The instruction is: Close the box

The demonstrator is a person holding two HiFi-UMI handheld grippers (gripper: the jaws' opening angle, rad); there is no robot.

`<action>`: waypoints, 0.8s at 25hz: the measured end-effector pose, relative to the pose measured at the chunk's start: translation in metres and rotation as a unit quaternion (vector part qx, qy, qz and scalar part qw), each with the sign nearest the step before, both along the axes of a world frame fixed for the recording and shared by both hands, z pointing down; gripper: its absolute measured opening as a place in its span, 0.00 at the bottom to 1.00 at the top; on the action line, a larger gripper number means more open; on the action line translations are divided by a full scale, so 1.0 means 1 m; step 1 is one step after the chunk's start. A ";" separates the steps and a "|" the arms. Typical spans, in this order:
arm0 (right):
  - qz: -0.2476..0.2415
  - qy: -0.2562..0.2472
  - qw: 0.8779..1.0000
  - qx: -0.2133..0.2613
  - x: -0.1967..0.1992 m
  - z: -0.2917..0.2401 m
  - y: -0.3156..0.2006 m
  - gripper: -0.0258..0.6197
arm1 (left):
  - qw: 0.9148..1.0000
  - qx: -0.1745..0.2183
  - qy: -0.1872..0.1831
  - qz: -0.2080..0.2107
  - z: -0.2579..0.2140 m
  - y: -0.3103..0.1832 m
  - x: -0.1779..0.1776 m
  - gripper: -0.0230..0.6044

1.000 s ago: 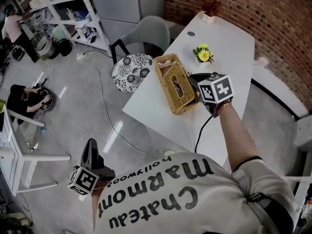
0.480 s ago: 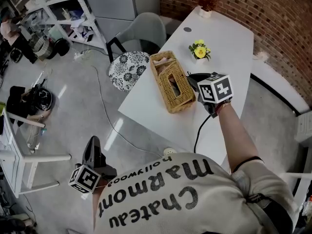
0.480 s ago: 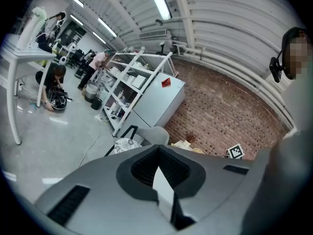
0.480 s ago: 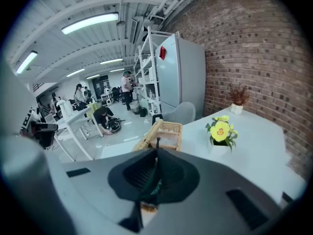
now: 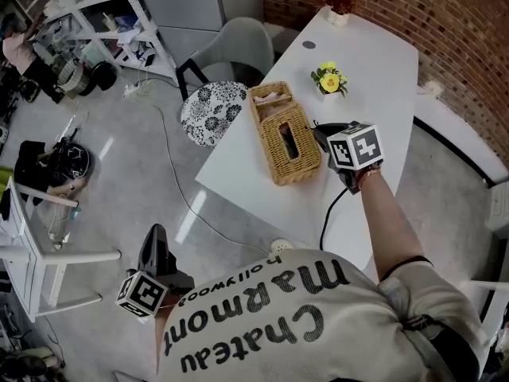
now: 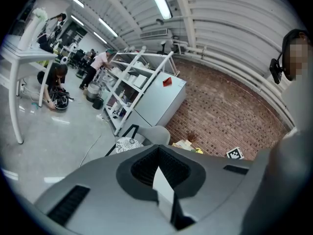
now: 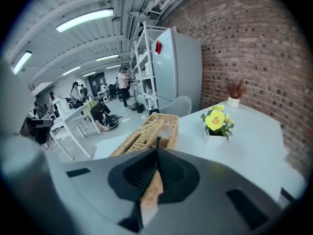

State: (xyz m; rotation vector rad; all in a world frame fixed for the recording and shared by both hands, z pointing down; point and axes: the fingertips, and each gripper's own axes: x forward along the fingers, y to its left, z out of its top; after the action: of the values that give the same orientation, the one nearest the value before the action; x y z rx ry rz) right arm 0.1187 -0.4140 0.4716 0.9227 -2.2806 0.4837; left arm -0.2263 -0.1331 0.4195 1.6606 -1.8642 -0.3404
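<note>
Pressing together on nothing, the jaws of the right gripper point(image 5: 320, 130) sit just beside the long side of the woven wicker box point(image 5: 296, 169), near the white table's point(image 5: 374, 62) left edge. Its slotted lid point(image 5: 288, 130) looks almost down, but the far end gapes, so closing seems unfinished. The left gripper point(image 5: 156, 243), jaws likewise together, hangs low over the floor.

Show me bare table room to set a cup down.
Free: the stretch of table between the flower pot and the brick wall, and the near corner left of the wicker box. Crowded: between box and right gripper.
</note>
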 end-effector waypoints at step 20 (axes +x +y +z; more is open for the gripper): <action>0.001 0.003 0.999 -0.037 0.010 0.039 -0.002 0.07 | 1.000 -0.019 0.004 -0.003 0.014 -0.009 0.006 0.04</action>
State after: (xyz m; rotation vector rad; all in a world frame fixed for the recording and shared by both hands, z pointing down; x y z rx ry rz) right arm 0.1285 -0.4162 0.5103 0.8886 -2.2414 0.5603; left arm -0.2200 -0.1420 0.4333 1.6273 -1.8582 -0.3128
